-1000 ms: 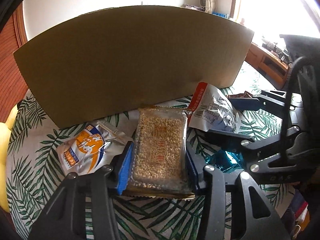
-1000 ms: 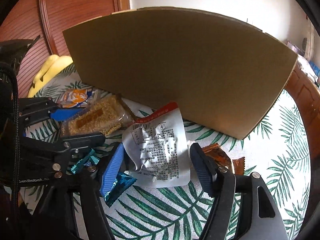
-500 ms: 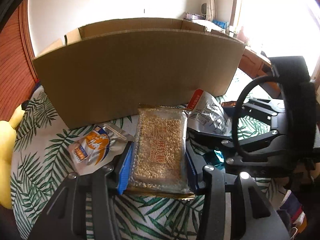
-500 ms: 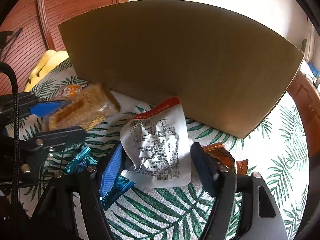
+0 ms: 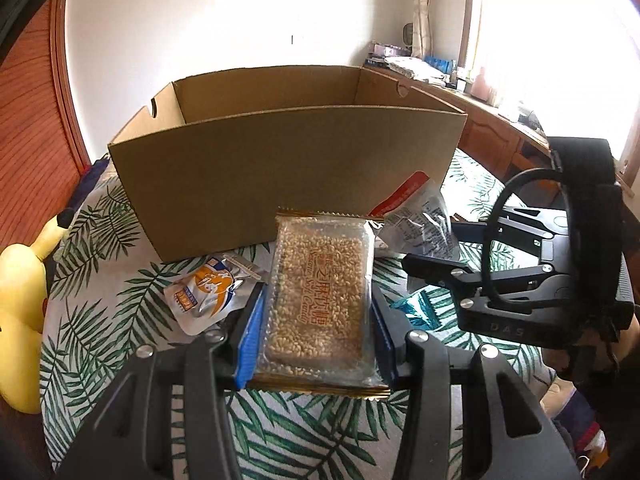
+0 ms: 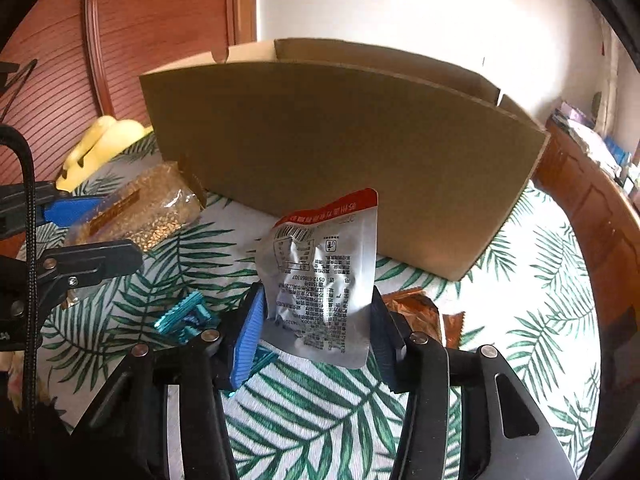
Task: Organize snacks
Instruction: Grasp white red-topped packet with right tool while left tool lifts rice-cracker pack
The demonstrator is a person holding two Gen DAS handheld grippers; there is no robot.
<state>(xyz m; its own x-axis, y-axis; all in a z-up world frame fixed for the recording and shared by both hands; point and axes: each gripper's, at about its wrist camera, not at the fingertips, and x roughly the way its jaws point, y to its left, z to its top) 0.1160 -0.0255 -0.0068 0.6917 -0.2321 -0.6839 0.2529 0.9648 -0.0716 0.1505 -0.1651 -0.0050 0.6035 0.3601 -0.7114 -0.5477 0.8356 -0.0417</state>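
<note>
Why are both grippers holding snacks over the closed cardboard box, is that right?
Not quite. The cardboard box is open, not closed: the left wrist view looks over its near wall into it. The rest holds: the left gripper grips the sesame candy pack, and the right gripper grips the silver pouch.

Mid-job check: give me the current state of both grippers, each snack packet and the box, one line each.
Left gripper: shut on the clear sesame candy packet.
Clear sesame candy packet: gripped, held flat.
Right gripper: shut on the silver red-topped pouch.
Silver red-topped pouch: gripped, upright, crumpled.
Brown cardboard box: open-topped, upright, floor hidden.
Silver orange-printed pouch: lying loose on the leaf-print cloth.
Blue foil wrappers: lying loose.
Orange-brown wrapper: lying loose.
</note>
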